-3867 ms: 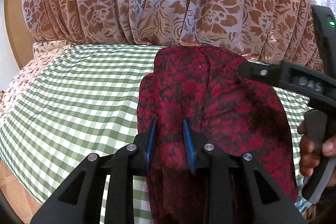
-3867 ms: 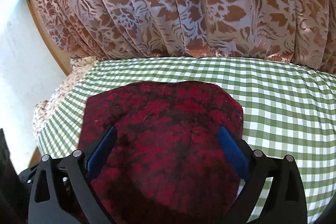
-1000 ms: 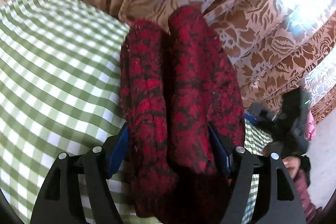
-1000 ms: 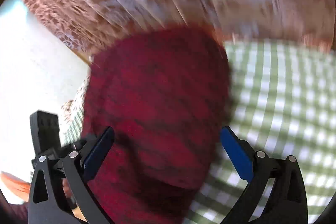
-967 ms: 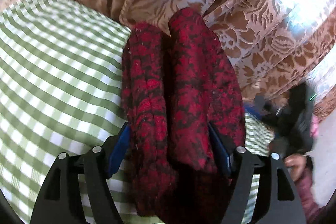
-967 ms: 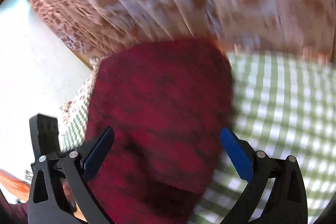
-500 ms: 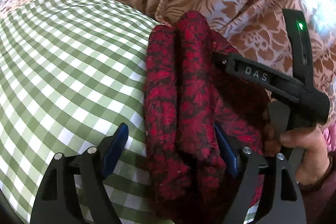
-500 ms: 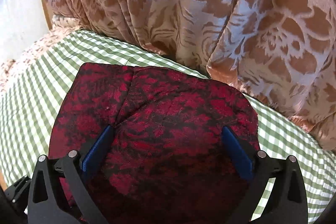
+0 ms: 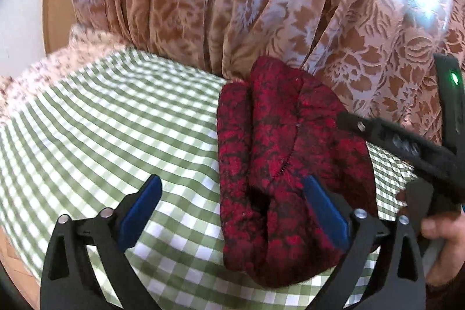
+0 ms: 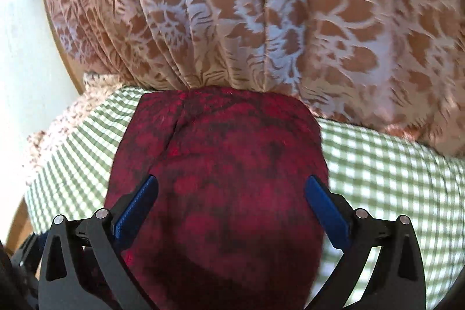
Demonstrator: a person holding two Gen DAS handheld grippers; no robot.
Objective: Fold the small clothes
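red garment [image 9: 279, 164] folded on bed | left gripper [image 9: 232, 205] angled down, jaws opening | right gripper [image 10: 231, 205] jaws wide, seemingly not gripping

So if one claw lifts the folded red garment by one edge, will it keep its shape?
Probably not. The red garment lies in soft, rounded folds, so it looks floppy and would likely unfold. Its fuzzy surface on the checked cloth suggests little sliding.

Floral curtain [image 9: 261, 5] behind checked bedcover [image 9: 101, 121]
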